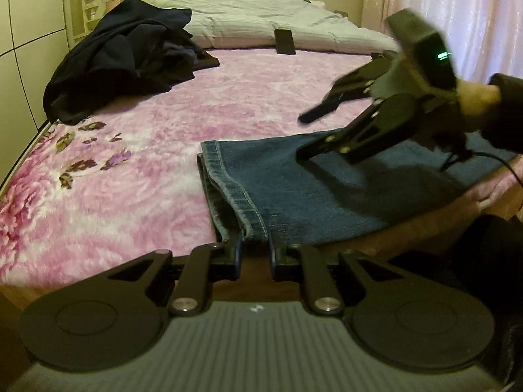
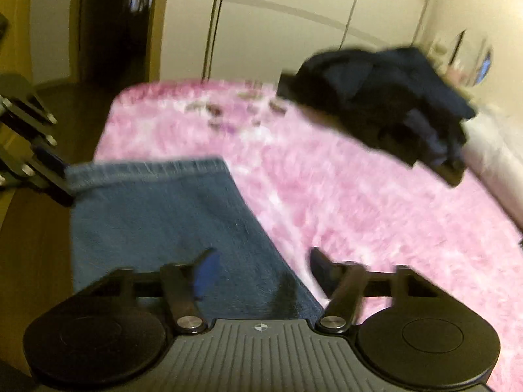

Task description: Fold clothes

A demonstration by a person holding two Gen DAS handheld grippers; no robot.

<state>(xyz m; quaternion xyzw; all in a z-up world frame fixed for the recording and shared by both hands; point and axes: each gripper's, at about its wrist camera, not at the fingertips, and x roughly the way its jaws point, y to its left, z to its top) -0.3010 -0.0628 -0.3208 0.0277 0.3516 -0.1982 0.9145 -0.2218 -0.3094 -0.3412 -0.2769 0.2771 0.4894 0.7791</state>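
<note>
Jeans [image 1: 294, 189] lie flat at the bed's near edge; left gripper [image 1: 255, 251] pinches their hem corner, right gripper [image 1: 302, 137] hovers spread above them. Keep the hem taut, layers aligned.

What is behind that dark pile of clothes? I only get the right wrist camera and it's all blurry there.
Observer: The left wrist view shows a black phone lying on the edge of a white duvet, beyond the dark pile.
Operator: Is my right claw touching the jeans?
Observer: Seen from the side, the right claw is open over the jeans. Its lower fingertip is close to the cloth, but I cannot tell if it touches.
Operator: What's behind my claw?
Observer: A pale pink curtain hangs there, which your camera faces away from.
</note>
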